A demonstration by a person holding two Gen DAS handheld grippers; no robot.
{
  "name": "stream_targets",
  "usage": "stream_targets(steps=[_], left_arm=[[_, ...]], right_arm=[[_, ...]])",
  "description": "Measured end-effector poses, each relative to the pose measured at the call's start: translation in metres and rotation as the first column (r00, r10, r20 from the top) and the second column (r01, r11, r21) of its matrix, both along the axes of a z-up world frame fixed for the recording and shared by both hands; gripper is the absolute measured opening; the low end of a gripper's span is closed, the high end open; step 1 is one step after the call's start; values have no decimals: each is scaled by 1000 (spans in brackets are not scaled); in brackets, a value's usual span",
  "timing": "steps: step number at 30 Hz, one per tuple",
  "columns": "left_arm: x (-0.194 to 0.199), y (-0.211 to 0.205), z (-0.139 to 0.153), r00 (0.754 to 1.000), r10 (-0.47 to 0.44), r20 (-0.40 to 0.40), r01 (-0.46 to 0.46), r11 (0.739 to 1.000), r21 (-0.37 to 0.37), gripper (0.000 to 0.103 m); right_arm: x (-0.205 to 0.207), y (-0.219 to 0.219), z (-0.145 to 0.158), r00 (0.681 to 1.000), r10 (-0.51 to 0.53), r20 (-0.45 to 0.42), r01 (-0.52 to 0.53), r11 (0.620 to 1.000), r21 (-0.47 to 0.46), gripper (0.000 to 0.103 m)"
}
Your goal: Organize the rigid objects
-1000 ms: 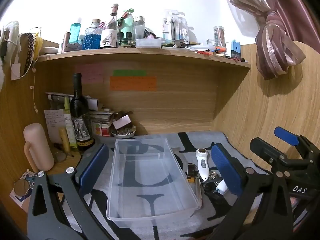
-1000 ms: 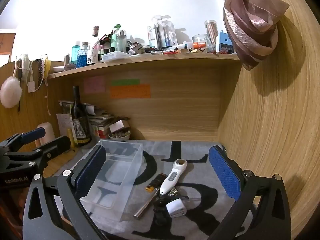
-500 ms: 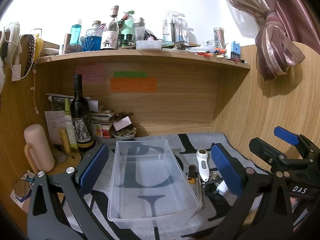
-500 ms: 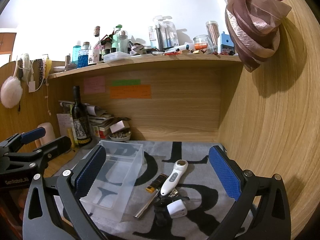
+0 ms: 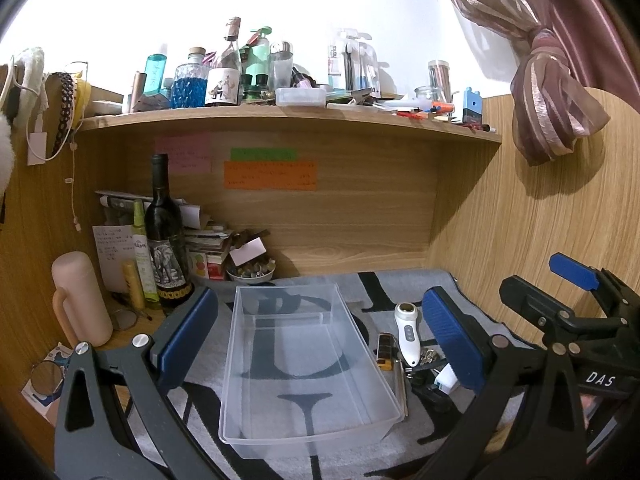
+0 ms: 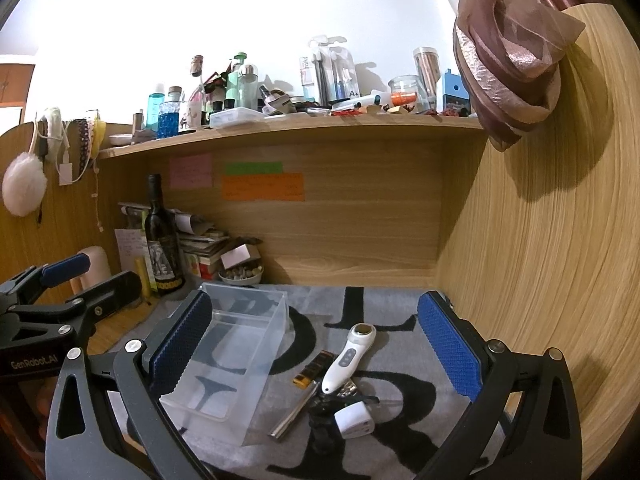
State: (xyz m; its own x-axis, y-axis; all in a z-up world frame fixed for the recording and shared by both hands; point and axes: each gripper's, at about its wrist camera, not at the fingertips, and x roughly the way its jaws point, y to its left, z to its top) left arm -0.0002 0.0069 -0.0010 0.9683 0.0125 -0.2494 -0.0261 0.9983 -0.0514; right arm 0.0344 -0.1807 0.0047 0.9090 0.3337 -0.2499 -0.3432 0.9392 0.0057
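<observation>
Your table (image 6: 400, 304), under its grey lettered mat, fills the lower half of both views; nothing on it has been sorted yet, as far as I can judge. The clear plastic bin (image 5: 296, 344) sits at lower centre of the left wrist view and lower left of the right wrist view, and it holds nothing. Your left gripper (image 5: 320, 336) hangs with its fingers spread wide to either side of the bin, gripping nothing; your right gripper (image 6: 316, 344) is likewise spread wide and carries nothing, framing the loose pile at lower centre of its view. That pile lies just beside the bin's right wall: the white handheld device (image 6: 348, 358) lies aslant across the others; the metal bar (image 6: 294, 410) lies nearest the bin; the white charger plug (image 6: 354, 418) rests at the near end on some dark, keys-like clutter I cannot make out; the small black-and-yellow stick (image 6: 312, 368) lies between device and bin. All of these are left to go in; the device looks the easiest first pick.
</observation>
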Motion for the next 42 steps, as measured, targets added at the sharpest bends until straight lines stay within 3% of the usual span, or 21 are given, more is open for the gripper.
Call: stream_targets(steps=[42], left_arm=[[-3,3,1,1000,-2,8,2,1000,3,103]], right_arm=[[4,4,2,1000,10,5,-10,1000,-15,103]])
